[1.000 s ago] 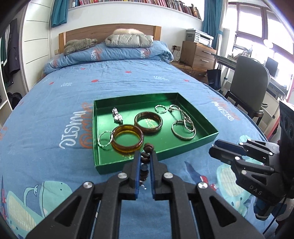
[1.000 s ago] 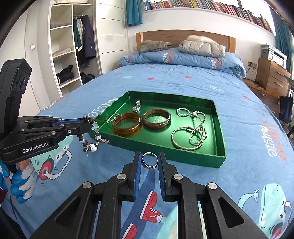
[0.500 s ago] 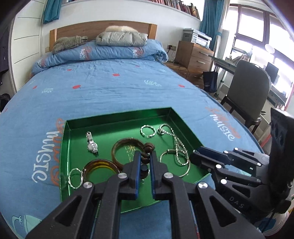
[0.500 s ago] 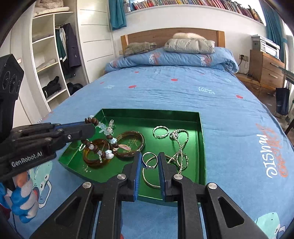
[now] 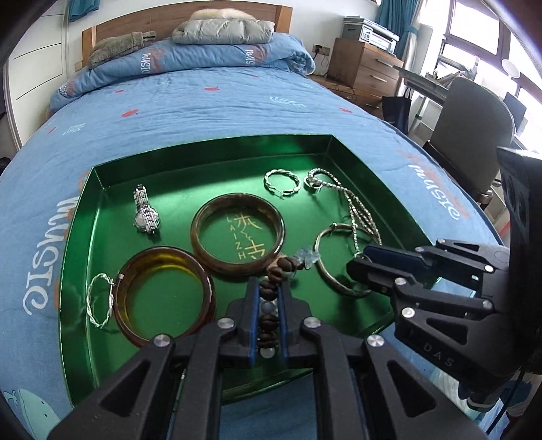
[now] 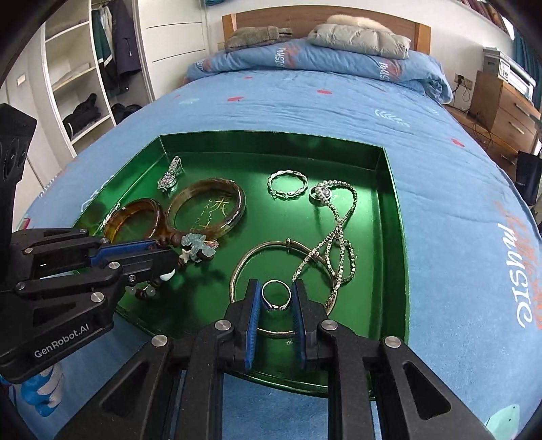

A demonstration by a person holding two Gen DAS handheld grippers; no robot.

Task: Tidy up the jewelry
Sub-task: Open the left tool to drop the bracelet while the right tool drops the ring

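A green tray point(image 5: 210, 149) lies on the blue bedspread and holds a silver watch point(image 5: 145, 213), a dark bangle point(image 5: 237, 233), an amber bangle point(image 5: 166, 294), a silver hoop point(image 5: 338, 267) and a chain necklace point(image 5: 355, 210). My left gripper point(image 5: 269, 287) hangs low over the tray's near middle. A brown bead bracelet point(image 5: 283, 267) with pale blue stones sits between its pads, and its jaws are opening. Its beads trail against the dark bangle's near edge. My right gripper point(image 6: 276, 291) is shut on a small silver ring point(image 6: 276, 298) above the silver hoop point(image 6: 244, 267).
A twisted silver bracelet point(image 5: 283, 182) and a thin wire hoop point(image 5: 100, 301) also lie in the tray. Pillows point(image 5: 220, 30) sit at the headboard. A grey chair point(image 5: 471, 135) and a wooden dresser point(image 5: 366, 67) stand right of the bed, open wardrobe shelves point(image 6: 78, 81) left.
Both grippers have moved forward and down from the near bedspread to over the tray. The bead bracelet now hangs low by the dark bangle, and the ring sits above the silver hoop.
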